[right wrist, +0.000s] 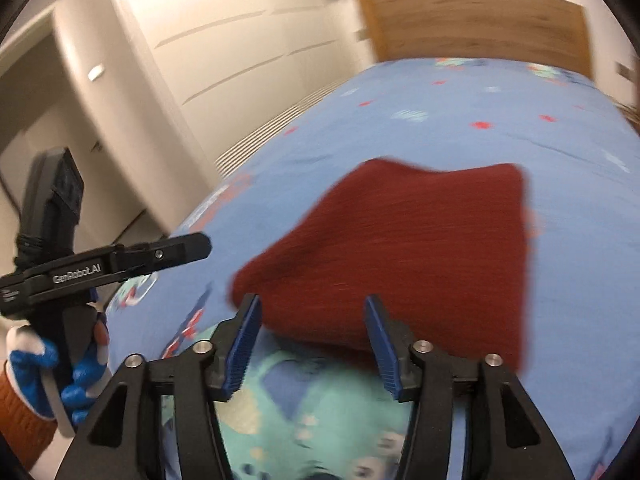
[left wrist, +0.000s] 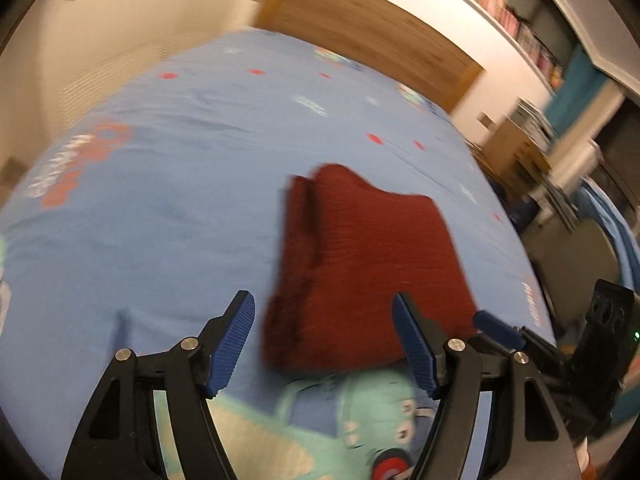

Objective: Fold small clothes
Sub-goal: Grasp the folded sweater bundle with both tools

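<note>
A dark red knitted garment (left wrist: 364, 268) lies folded into a compact shape on the blue printed bedspread (left wrist: 180, 184). My left gripper (left wrist: 324, 344) is open and empty, its blue pads just short of the garment's near edge. In the right wrist view the same garment (right wrist: 408, 256) lies ahead of my right gripper (right wrist: 316, 344), which is open and empty at the garment's near edge. The right gripper's blue fingertip (left wrist: 496, 326) shows at the right of the left wrist view. The left gripper's black body (right wrist: 108, 264) shows at the left of the right wrist view, held by a gloved hand.
A wooden headboard (left wrist: 360, 28) stands at the bed's far end. White wardrobe panels (right wrist: 224, 56) run along the left side. Shelves with books (left wrist: 516, 28) and stacked boxes (left wrist: 516, 152) stand beyond the bed's right edge. A teal cartoon print (right wrist: 312, 400) lies under the grippers.
</note>
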Demonstrator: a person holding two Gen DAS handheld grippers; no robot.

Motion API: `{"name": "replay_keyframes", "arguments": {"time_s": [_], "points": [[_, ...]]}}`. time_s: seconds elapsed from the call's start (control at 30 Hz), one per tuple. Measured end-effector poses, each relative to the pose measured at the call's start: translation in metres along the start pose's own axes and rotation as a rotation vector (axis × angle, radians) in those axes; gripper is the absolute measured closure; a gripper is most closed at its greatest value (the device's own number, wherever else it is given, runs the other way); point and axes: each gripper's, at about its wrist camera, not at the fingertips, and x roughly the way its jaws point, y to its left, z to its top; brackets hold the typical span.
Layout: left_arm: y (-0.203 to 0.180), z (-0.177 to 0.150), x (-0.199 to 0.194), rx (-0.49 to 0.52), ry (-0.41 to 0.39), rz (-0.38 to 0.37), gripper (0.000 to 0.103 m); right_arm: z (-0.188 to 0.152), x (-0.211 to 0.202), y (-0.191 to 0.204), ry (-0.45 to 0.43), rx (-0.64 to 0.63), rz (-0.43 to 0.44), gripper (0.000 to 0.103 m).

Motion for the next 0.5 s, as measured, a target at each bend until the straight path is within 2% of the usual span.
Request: {"name": "replay_keyframes", "arguments": {"time_s": [0.13, 0.2, 0.33, 0.43, 0.5], "points": [[-0.007, 0.014, 0.050, 0.033, 0.087, -0.016, 0.037, -0.002, -0.018, -0.057, -0.009, 0.123, -0.073, 0.029], [-0.002, 0.020, 0.070, 0.031, 0.113, -0.017, 0.037, -0.005, -0.015, -0.079, 0.005, 0.190, -0.072, 0.026], [0.013, 0.031, 0.094, 0.022, 0.144, -0.026, 0.037, -0.006, 0.004, -0.115, 0.034, 0.331, -0.011, 0.023], [0.024, 0.038, 0.107, 0.026, 0.183, -0.075, 0.037, -0.004, 0.024, -0.129, 0.059, 0.402, 0.056, 0.021], [0.030, 0.040, 0.114, 0.025, 0.206, -0.111, 0.037, -0.004, 0.033, -0.140, 0.060, 0.451, 0.081, 0.014]]}}
